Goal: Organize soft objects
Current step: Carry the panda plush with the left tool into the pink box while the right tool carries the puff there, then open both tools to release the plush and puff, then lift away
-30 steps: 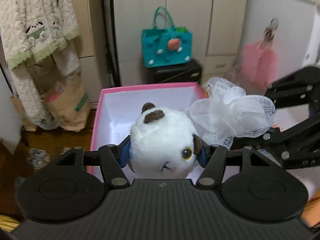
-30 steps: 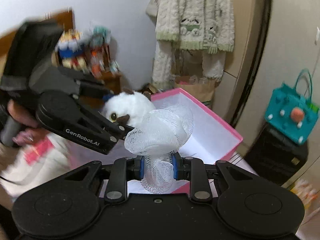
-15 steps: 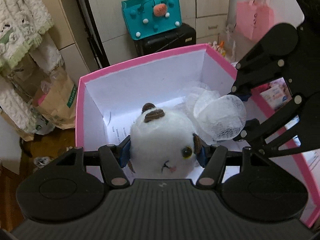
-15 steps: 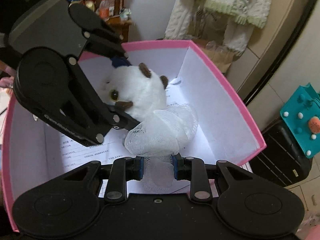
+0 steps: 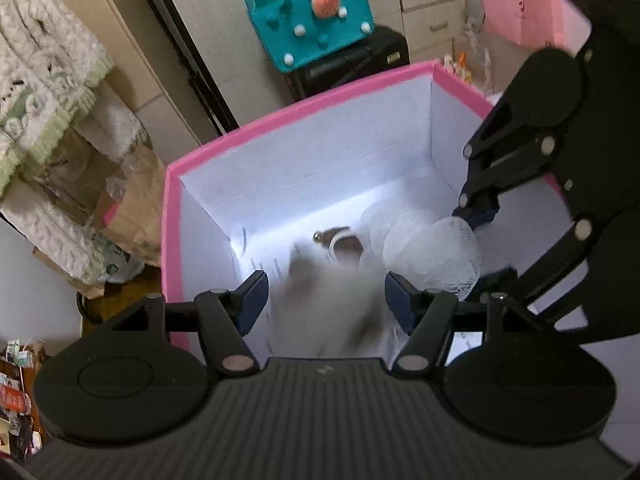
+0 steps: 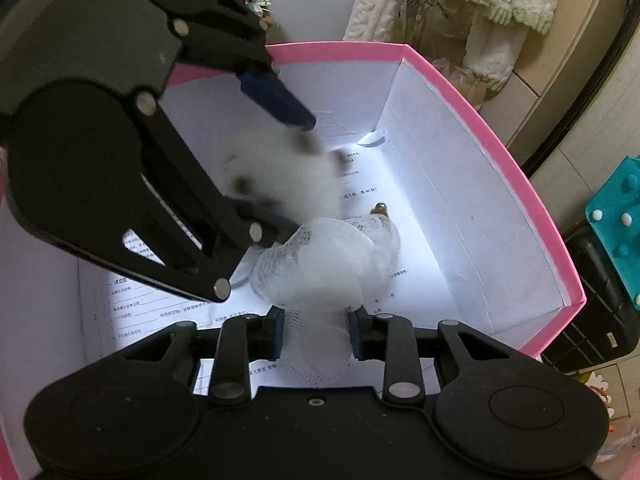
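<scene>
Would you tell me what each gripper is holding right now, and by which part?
Left gripper: nothing; the plush toy blurs loose between open jaws. Right gripper: opening, mesh sponge narrow end between its pads.

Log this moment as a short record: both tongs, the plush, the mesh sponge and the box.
container: pink-rimmed cardboard box with white inside, printed paper sheet on its floor
left tongs: open, over the box
round white plush toy with brown ears: motion-blurred between the left tongs' pads, not gripped, inside the box
right tongs: jaws opening, pads touching the sponge
white mesh bath sponge: between the right tongs' pads, beside the plush, low in the box
</scene>
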A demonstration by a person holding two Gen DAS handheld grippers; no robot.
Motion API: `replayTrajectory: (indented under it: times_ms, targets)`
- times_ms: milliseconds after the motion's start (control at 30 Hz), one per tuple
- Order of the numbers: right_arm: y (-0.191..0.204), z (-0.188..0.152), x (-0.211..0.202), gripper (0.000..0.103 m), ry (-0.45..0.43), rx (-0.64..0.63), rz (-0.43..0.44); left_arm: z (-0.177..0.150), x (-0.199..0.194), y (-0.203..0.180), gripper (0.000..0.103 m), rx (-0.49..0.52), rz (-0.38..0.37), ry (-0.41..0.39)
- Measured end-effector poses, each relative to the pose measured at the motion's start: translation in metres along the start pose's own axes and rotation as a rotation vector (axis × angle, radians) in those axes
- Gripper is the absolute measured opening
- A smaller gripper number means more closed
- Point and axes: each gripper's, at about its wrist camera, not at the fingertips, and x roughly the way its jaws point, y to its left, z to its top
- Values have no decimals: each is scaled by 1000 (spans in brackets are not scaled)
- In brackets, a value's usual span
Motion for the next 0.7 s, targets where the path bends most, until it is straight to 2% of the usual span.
replayTrajectory:
  times_ms: [100, 167, 433, 700]
  targets:
    - [4, -3, -7, 47, -23, 10, -3, -2, -16, 2, 63, -11, 15, -62]
    - [5, -5, -15, 48, -40, 22, -1, -3, -24, 6, 61, -30, 10, -77]
    - [12, -15, -51, 51, -117, 103, 0, -13, -63, 22, 61, -146, -41, -124]
    - [21, -32, -100, 51, -196, 223, -17, -31, -93, 16, 62, -191, -104, -85]
